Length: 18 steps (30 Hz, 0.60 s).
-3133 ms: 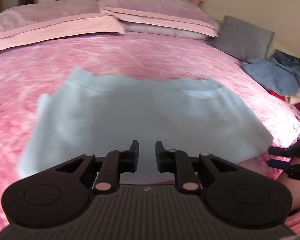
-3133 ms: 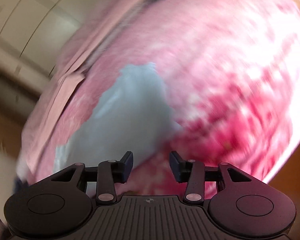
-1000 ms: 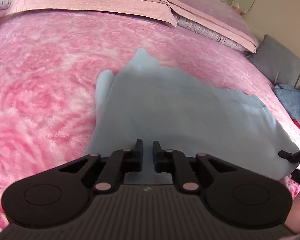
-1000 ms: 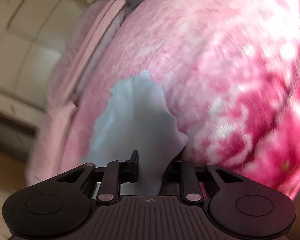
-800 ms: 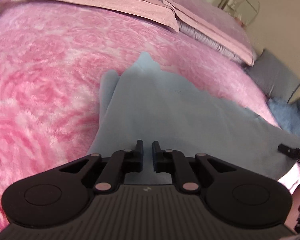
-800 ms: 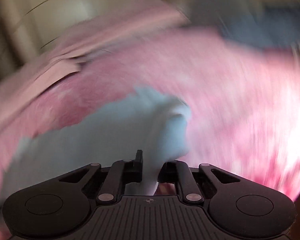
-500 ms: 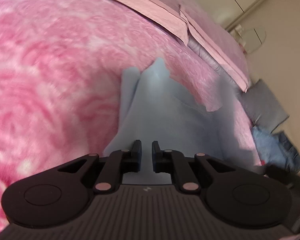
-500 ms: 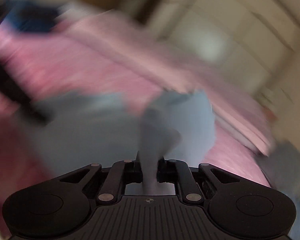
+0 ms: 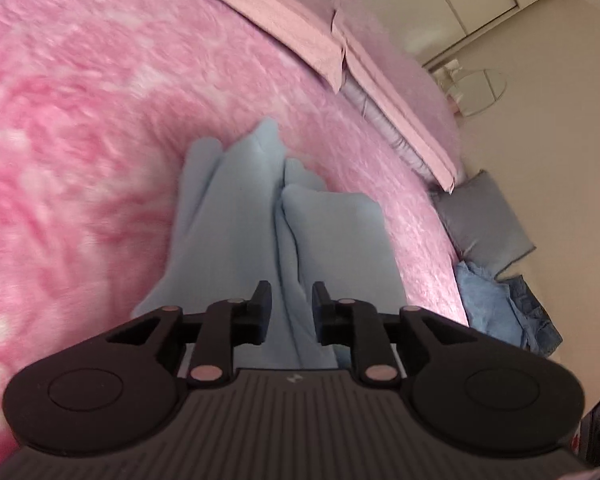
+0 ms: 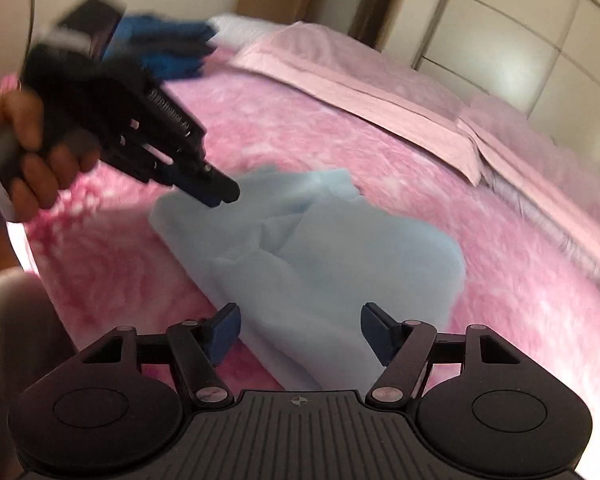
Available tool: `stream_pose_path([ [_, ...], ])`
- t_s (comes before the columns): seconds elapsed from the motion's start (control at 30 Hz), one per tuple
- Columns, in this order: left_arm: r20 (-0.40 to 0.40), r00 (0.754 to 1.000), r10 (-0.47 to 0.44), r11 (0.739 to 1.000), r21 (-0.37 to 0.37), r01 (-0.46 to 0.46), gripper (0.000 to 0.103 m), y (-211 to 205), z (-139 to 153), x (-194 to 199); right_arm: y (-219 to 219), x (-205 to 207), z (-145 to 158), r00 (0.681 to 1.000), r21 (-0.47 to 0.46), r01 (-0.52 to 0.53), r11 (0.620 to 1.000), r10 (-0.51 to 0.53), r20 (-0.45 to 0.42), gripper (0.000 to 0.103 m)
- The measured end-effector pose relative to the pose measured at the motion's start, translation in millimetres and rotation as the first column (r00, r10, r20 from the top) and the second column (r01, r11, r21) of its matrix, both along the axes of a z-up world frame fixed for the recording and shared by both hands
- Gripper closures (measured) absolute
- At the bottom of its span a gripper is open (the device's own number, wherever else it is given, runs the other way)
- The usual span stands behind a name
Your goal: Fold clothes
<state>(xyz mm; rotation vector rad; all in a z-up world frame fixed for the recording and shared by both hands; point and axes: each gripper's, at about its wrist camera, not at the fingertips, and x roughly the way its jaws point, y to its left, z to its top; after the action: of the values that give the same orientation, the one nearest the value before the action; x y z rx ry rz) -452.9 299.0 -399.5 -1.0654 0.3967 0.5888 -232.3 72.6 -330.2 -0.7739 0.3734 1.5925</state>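
Pale blue garment (image 10: 312, 256) lies doubled over, loosely bunched, on the pink blanket (image 10: 480, 200). Left gripper (image 9: 287, 312) part open, cloth between its fingers, apparently unclamped. Right gripper (image 10: 300, 332) wide open, empty. Risk: loose layers slip, skewing the fold.

Left gripper (image 9: 287, 307) is showing a black ribbed housing bearing a small pale logo, two round raised discs at its outer ends, and paired link arms pinned with pinkish-silver rivets that are carrying short black fingers (image 9: 260, 304). Right gripper (image 10: 300, 330) is presenting the same black ribbed body, marked with a small cross-in-circle emblem, and its fingers (image 10: 224, 330) are looking dark blue at the pads. From the right wrist view, the left gripper is appearing side-on as a black slotted frame with an exposed coil spring, a hand (image 10: 32, 152) wrapping its grey handle.
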Motion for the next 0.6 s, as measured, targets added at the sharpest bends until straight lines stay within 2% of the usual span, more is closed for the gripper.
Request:
stream_pose_path([
  [0.07,0.003,1.0,-0.022,0.999,-0.023,0.022,0.083,11,-2,12,6,34,9,0.987,-0.022,0.128,0.991,-0.13,-0.1,0.035],
  [0.1,-0.002,0.999,-0.032,0.999,-0.035,0.032,0.081,17,-4,19,12,53,9,0.966,-0.045,0.21,0.977,-0.215,-0.146,0.035],
  [0.13,-0.011,0.999,-0.04,0.998,-0.046,0.04,0.081,25,-8,26,19,74,8,0.932,-0.075,0.3,0.951,-0.309,-0.19,0.035],
  [0.17,-0.018,0.999,-0.05,0.997,-0.057,0.049,0.081,31,-11,33,27,94,4,0.895,-0.116,0.366,0.923,-0.384,-0.229,0.041],
  [0.2,-0.022,0.998,-0.059,0.996,-0.068,0.058,0.081,37,-15,39,36,112,-2,0.857,-0.164,0.411,0.897,-0.441,-0.266,0.048],
  [0.23,-0.026,0.997,-0.069,0.995,-0.079,0.067,0.081,42,-18,44,47,127,-9,0.82,-0.213,0.44,0.873,-0.487,-0.301,0.06],
  [0.27,-0.023,0.997,-0.075,0.993,-0.096,0.073,0.081,47,-21,49,56,139,-17,0.787,-0.261,0.453,0.853,-0.519,-0.332,0.062],
  [0.33,0.005,0.997,-0.076,0.988,-0.132,0.076,0.08,53,-26,55,73,151,-29,0.747,-0.329,0.457,0.826,-0.558,-0.361,0.065],
  [0.43,0.026,0.996,-0.084,0.985,-0.15,0.087,0.08,60,-30,61,101,165,-45,0.73,-0.394,0.442,0.806,-0.578,-0.363,0.065],
  [0.5,0.043,0.994,-0.103,0.982,-0.156,0.108,0.082,61,-32,65,107,162,-45,0.749,-0.399,0.432,0.809,-0.568,-0.342,0.065],
  [0.57,0.034,0.991,-0.128,0.981,-0.142,0.132,0.093,61,-32,69,111,154,-41,0.769,-0.4,0.406,0.822,-0.544,-0.336,0.065],
  [0.6,0.028,0.991,-0.135,0.982,-0.129,0.137,0.094,61,-30,70,113,150,-39,0.778,-0.4,0.391,0.829,-0.53,-0.336,0.067],
])
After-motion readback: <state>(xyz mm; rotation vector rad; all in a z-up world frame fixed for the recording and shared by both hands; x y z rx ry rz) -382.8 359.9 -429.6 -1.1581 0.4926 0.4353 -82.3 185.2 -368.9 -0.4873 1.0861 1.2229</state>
